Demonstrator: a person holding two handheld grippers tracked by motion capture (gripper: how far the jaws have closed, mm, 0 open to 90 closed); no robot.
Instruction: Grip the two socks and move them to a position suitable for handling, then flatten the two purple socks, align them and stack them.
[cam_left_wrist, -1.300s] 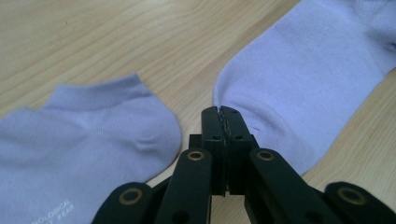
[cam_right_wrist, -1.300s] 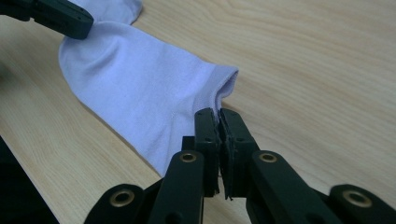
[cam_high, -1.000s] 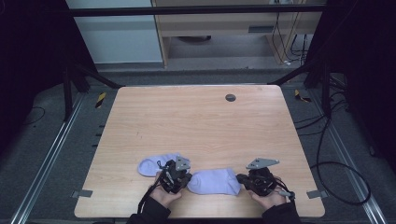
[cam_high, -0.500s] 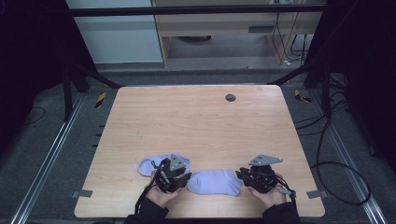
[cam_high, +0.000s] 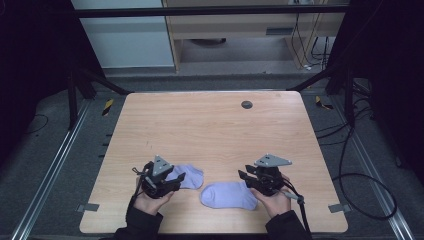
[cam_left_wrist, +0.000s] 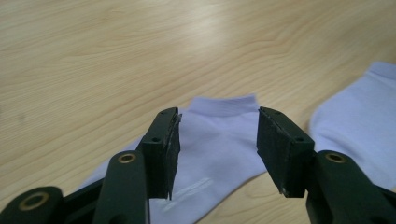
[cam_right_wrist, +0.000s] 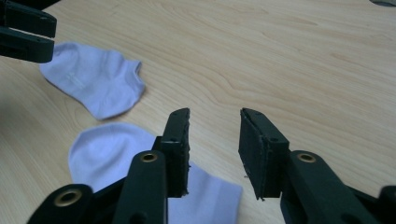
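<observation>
Two pale lilac ankle socks lie flat on the wooden table (cam_high: 210, 135) near its front edge. The left sock (cam_high: 189, 176) (cam_left_wrist: 219, 140) has its cuff pointing away in the left gripper view. My left gripper (cam_high: 179, 179) (cam_left_wrist: 217, 128) hovers over it; its jaws have just been opening and nothing is pinched between them. The right sock (cam_high: 227, 195) (cam_right_wrist: 107, 154) lies beside and under my right gripper (cam_high: 245, 177) (cam_right_wrist: 215, 137), whose jaws have also just been opening, with bare wood between them. The left sock (cam_right_wrist: 93, 79) also lies farther off in the right gripper view.
A small dark round disc (cam_high: 246, 104) sits near the table's far edge. Grey metal brackets (cam_high: 88, 207) mark the front corners. A black cable (cam_high: 350, 200) trails off to the right. Dark frame posts and the floor surround the table.
Both grippers went from shut to open and lifted a little. The left hand shifted leftward, uncovering more of the left sock. Both socks stay flat on the table.
</observation>
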